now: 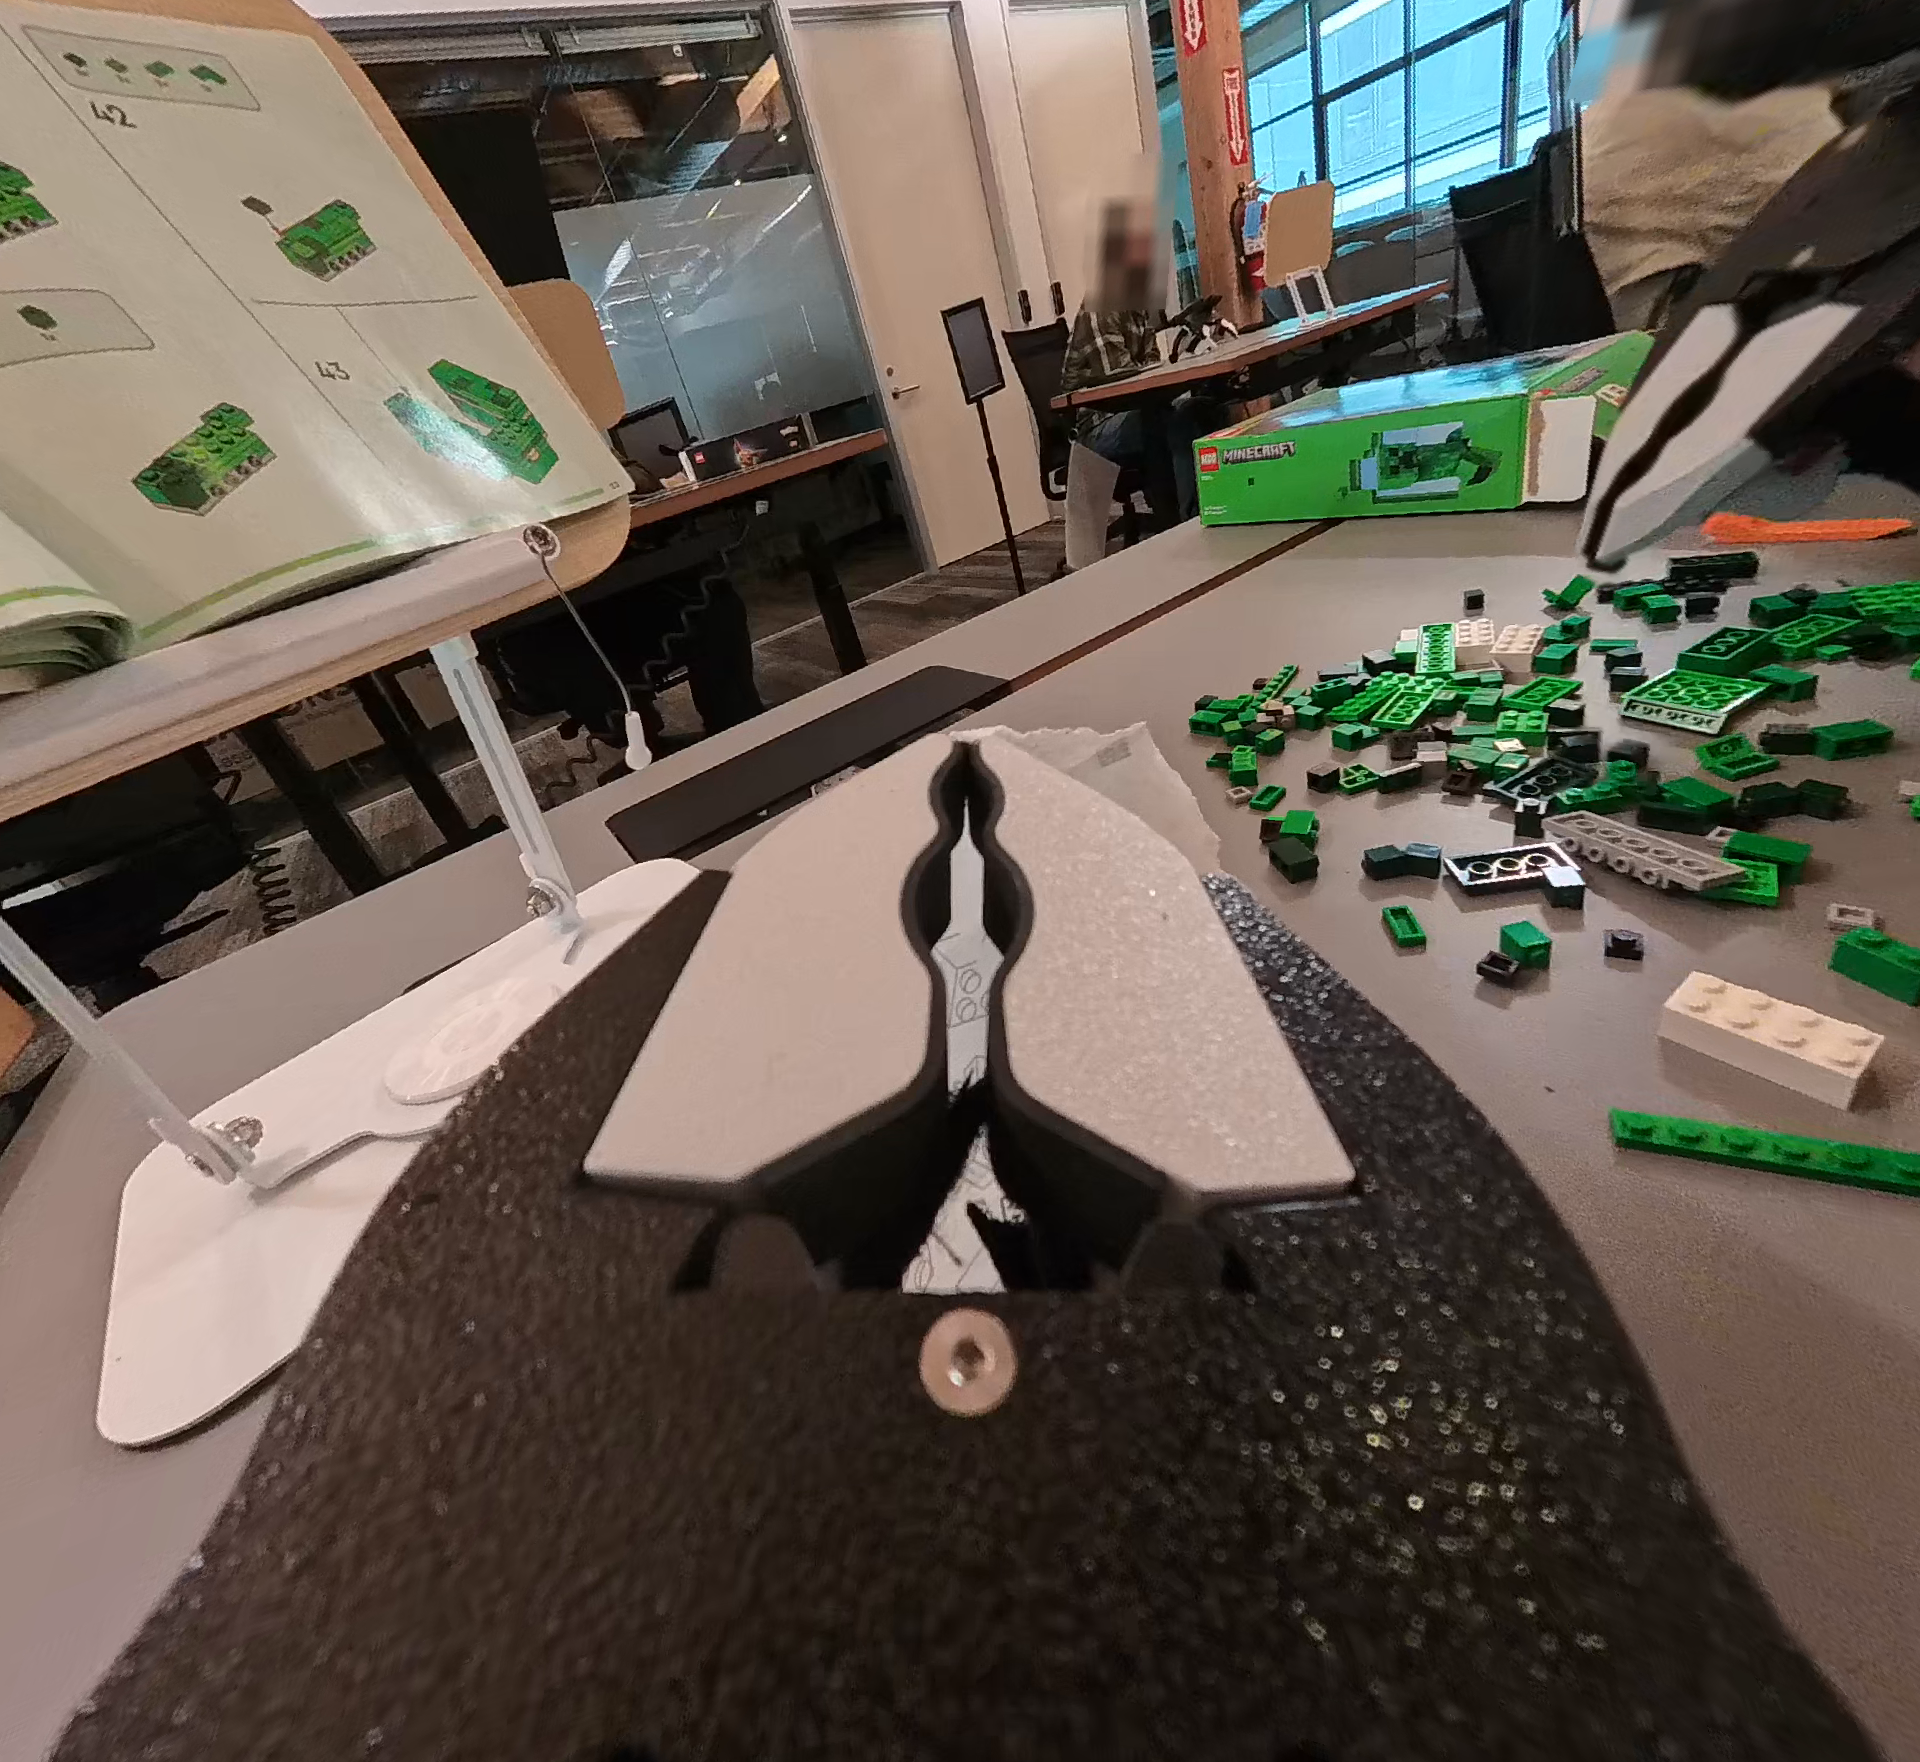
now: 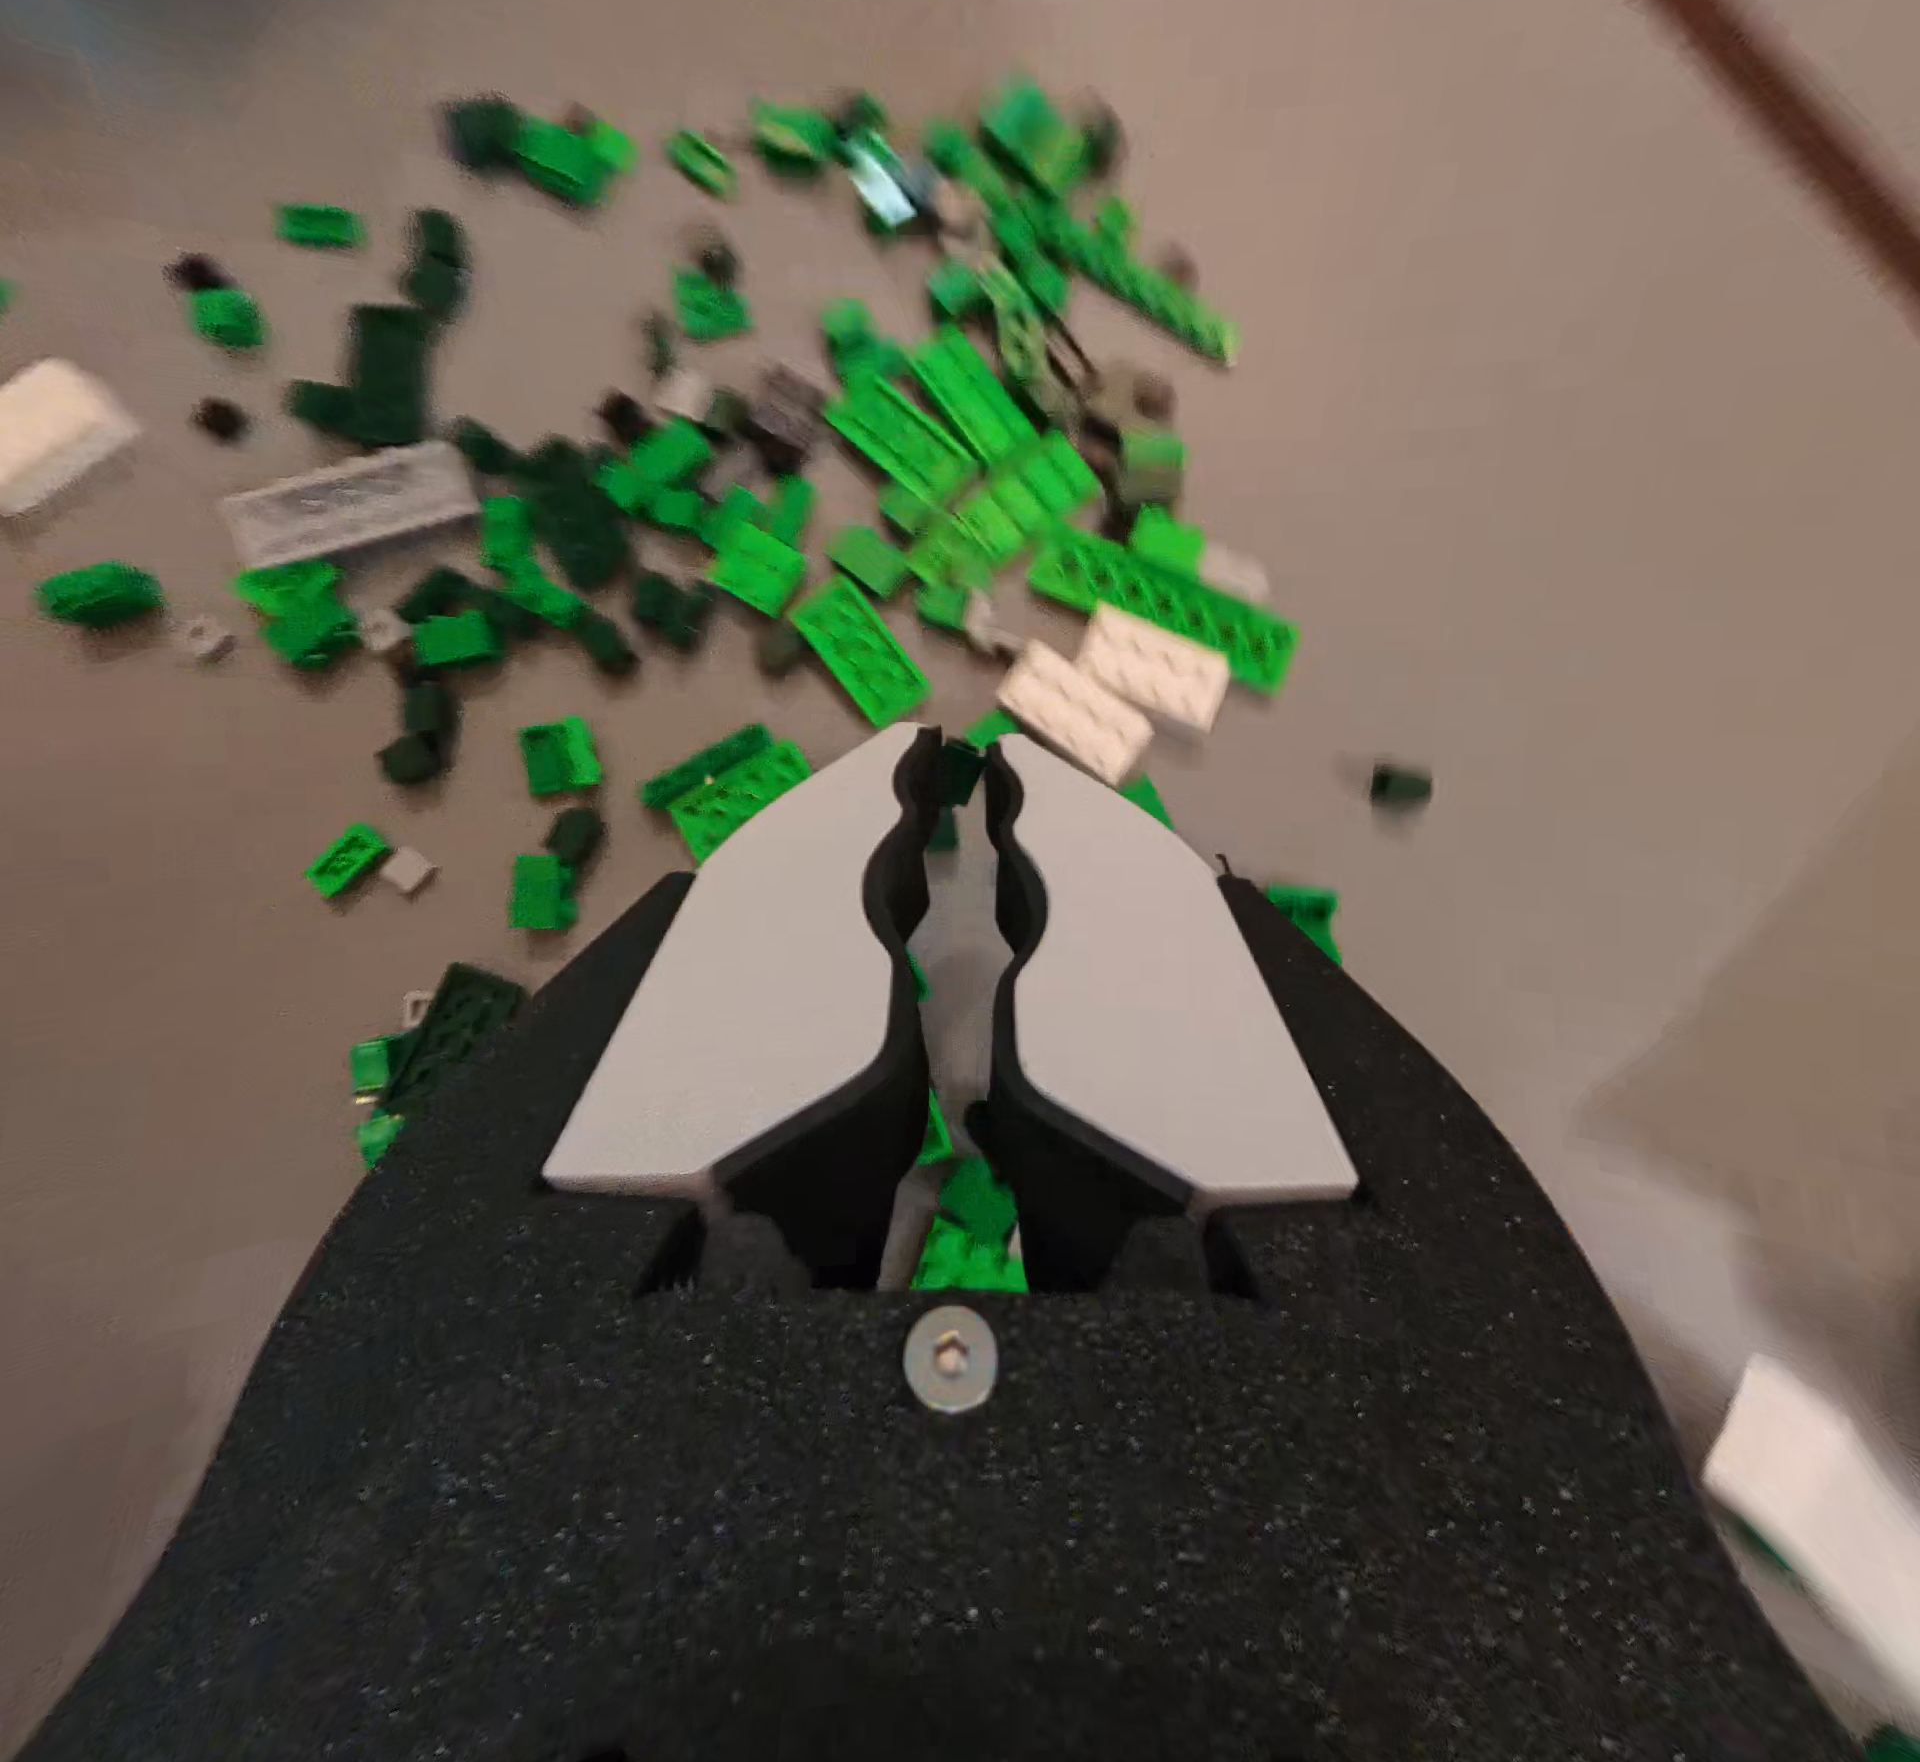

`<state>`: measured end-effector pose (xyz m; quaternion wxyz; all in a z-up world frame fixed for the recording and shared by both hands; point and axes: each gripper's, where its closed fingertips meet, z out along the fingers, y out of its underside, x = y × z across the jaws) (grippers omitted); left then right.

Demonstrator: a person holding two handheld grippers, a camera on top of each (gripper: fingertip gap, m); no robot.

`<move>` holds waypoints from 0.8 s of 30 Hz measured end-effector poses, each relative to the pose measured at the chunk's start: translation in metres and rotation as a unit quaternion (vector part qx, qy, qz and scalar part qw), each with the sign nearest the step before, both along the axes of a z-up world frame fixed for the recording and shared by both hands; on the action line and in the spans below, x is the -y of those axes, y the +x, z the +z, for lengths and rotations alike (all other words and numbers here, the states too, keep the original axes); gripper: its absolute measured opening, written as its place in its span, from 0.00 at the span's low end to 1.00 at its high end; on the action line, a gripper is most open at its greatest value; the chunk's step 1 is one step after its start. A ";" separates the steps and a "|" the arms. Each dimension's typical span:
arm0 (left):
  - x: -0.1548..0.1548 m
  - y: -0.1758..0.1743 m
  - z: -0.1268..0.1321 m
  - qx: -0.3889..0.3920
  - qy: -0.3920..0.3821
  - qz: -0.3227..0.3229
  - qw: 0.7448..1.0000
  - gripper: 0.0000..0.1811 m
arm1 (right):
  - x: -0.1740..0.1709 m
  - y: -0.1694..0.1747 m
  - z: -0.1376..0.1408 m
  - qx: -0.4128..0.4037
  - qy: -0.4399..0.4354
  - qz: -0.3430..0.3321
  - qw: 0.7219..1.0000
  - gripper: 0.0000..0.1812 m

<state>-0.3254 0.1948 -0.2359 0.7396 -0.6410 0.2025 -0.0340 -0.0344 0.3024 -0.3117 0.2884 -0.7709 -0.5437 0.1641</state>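
Note:
My left gripper (image 1: 966, 758) is shut with nothing between its tips, low over a torn white paper bag (image 1: 1132, 767) on the grey table (image 1: 1455, 1400). A pile of green, dark green, grey and white bricks (image 1: 1538, 736) lies to its right. My right gripper (image 1: 1605, 554) hangs over the far side of that pile. In the blurred right wrist view my right gripper (image 2: 961, 758) is shut on a small dark green brick (image 2: 961, 770), above the scattered bricks (image 2: 831, 507) and two white bricks (image 2: 1112, 684).
An open instruction booklet (image 1: 260, 310) rests on a white stand (image 1: 208, 1224) at the left. A white brick (image 1: 1771, 1037) and a long green plate (image 1: 1766, 1146) lie near right. A green box (image 1: 1392, 455) and an orange tool (image 1: 1797, 528) are at the back. A person sits far behind. There is about 35 cm between the tips of the two grippers. To reach the long green plate (image 1: 1766, 1146) in a straight line is about 20 cm for my left fingers, about 25 cm for my right.

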 end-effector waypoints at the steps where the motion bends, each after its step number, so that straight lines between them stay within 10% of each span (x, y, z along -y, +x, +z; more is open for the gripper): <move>1: 0.000 0.001 0.000 0.001 -0.001 -0.002 1.000 0.00 | 0.007 -0.009 0.008 -0.010 0.037 0.035 0.999 0.04; 7: 0.000 0.003 -0.001 0.000 -0.005 -0.008 1.000 0.00 | 0.066 -0.101 0.047 -0.077 0.204 0.202 0.955 0.04; 14: 0.002 0.002 0.001 0.015 -0.005 -0.016 1.000 0.00 | 0.128 -0.220 0.054 -0.065 0.487 0.366 0.790 0.04; 24: 0.003 0.005 0.002 0.019 -0.005 -0.025 0.999 0.00 | 0.122 -0.262 0.043 -0.100 0.456 0.367 0.805 0.04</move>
